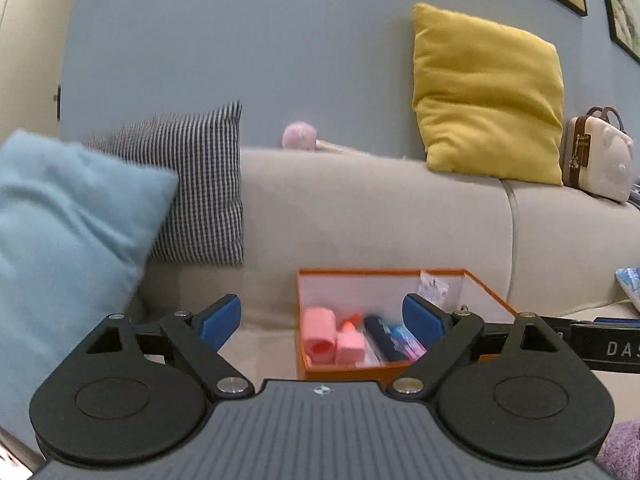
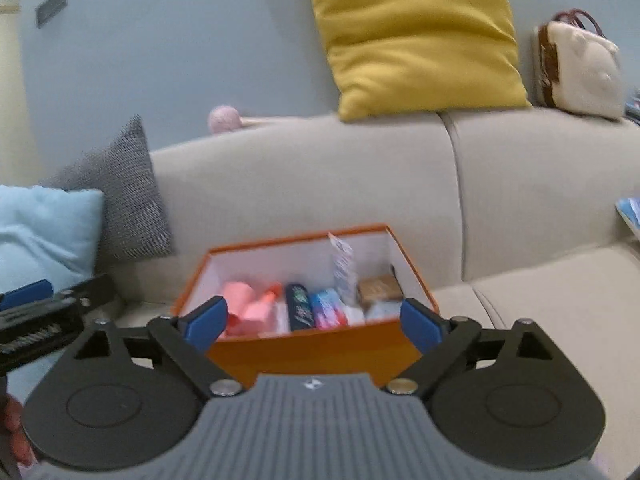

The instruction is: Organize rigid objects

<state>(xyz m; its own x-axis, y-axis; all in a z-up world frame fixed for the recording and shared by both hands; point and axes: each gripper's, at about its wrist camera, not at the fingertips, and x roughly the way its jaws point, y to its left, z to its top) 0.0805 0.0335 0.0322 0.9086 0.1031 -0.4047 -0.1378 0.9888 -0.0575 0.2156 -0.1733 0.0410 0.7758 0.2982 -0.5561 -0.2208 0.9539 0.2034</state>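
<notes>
1. Where the beige fabric sofa [image 2: 312,184] meets a pale blue-grey wall [image 1: 240,40], an open orange cardboard box [image 2: 320,354] sits on the seat cushion, holding pink containers [image 2: 244,312], a dark tube [image 2: 300,308] and small packets.
2. Yellow cushion [image 1: 488,92] and cream handbag [image 1: 600,160] perch on the backrest; light blue pillow [image 1: 68,240] and striped pillow [image 1: 200,188] crowd the left.
3. Left gripper [image 1: 322,322] and right gripper [image 2: 314,322]: jaws wide apart, nothing between them.
</notes>
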